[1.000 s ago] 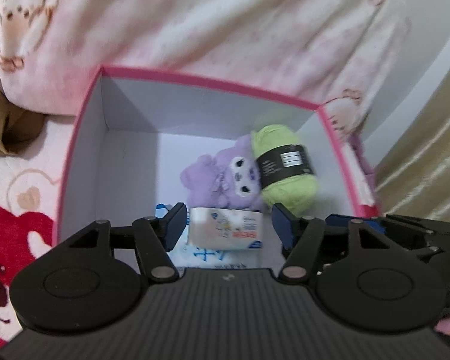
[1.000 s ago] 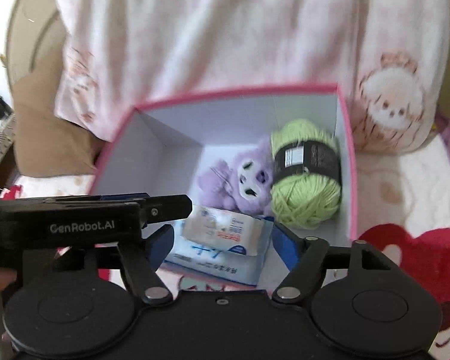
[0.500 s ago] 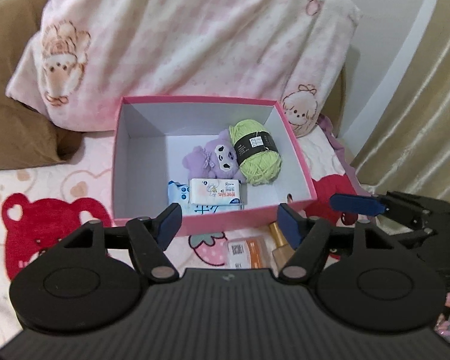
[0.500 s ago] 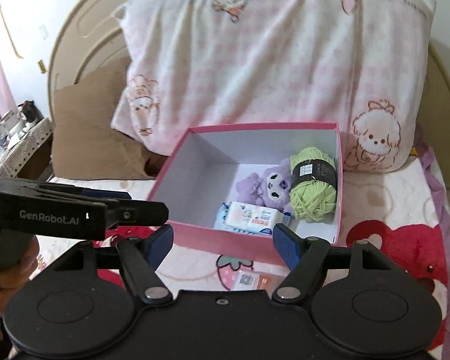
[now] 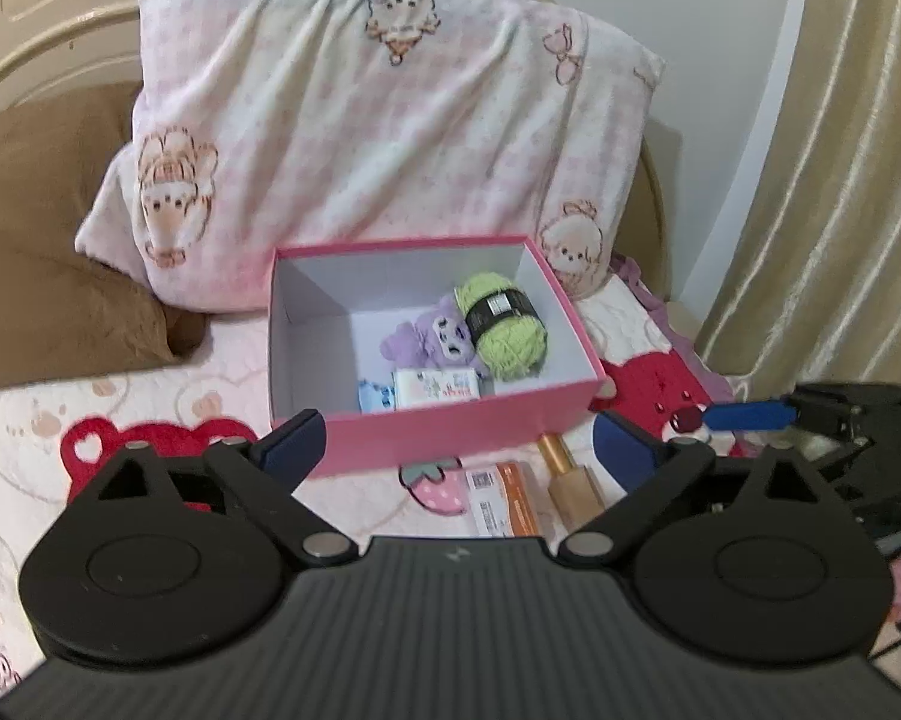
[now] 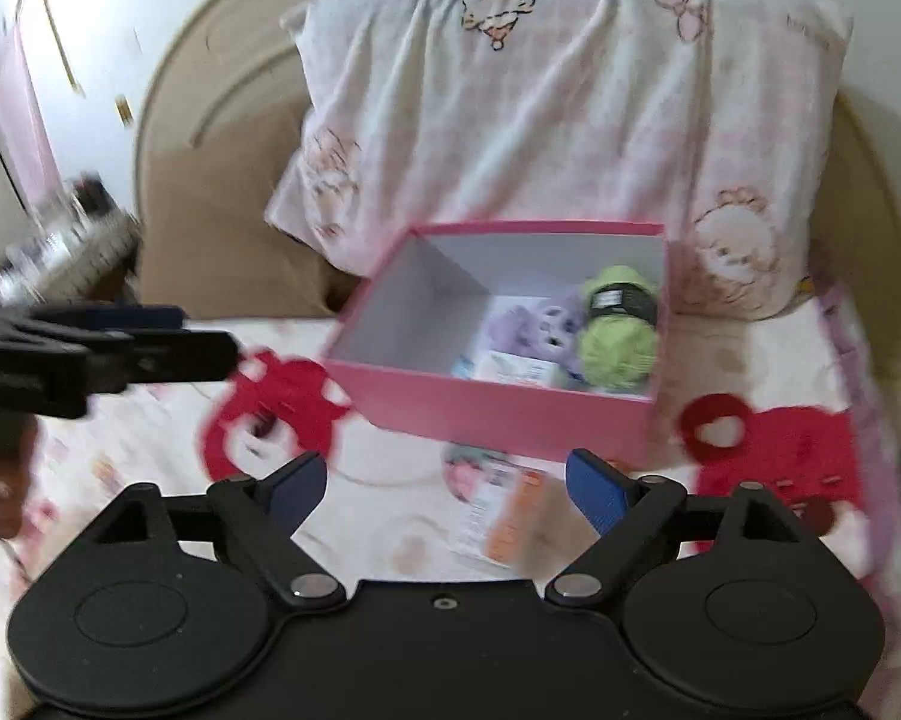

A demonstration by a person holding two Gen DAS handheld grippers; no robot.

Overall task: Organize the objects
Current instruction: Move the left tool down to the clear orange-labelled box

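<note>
Left wrist view: the left gripper point(image 5: 453, 441) hangs over the bed point(image 5: 150, 408), its jaws opening wide with nothing between them. At centre frame the pink box point(image 5: 450, 438) sits against the pillow point(image 5: 390, 138), which likely keeps it from sliding back. Inside, toward its right side, lie the green yarn ball point(image 5: 507, 333), the purple plush toy point(image 5: 432, 339) touching it, and a white tissue pack point(image 5: 435, 385) at the near wall (packed close, leaving the left half free). Just in front of the box, low in the frame, an orange carton point(image 5: 504, 504) and a gold bottle point(image 5: 567, 474) remain on the bed, probably next to be stowed. At right edge, the right gripper point(image 5: 750, 414) is also empty, jaws opening. Right wrist view is blurred but shows the same layout.
</note>
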